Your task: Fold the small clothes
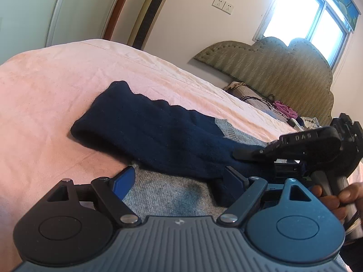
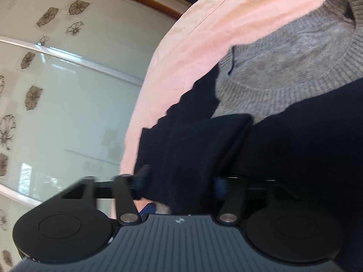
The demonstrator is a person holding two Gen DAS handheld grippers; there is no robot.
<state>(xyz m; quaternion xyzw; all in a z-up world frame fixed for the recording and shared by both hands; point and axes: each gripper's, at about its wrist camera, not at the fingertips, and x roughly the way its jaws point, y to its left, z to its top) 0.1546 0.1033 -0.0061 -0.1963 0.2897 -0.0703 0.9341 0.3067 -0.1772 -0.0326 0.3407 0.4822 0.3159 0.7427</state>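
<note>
While the left gripper (image 1: 177,176) hovered low over the sweater (image 1: 172,195) with its fingers wide apart, the right gripper (image 2: 181,185) angled downward beside it, fingers clamped on the navy sleeve (image 2: 192,154). Grey-bodied and navy-sleeved, the sweater lay flat on the pink bed (image 1: 45,86), its other sleeve folded across the body.

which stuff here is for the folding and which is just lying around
For the job:
- grey and navy sweater
- right tool, shut on its navy sleeve
- left tool, open
- bed sheet

Lying about:
- tower fan
- clutter by the headboard
</note>
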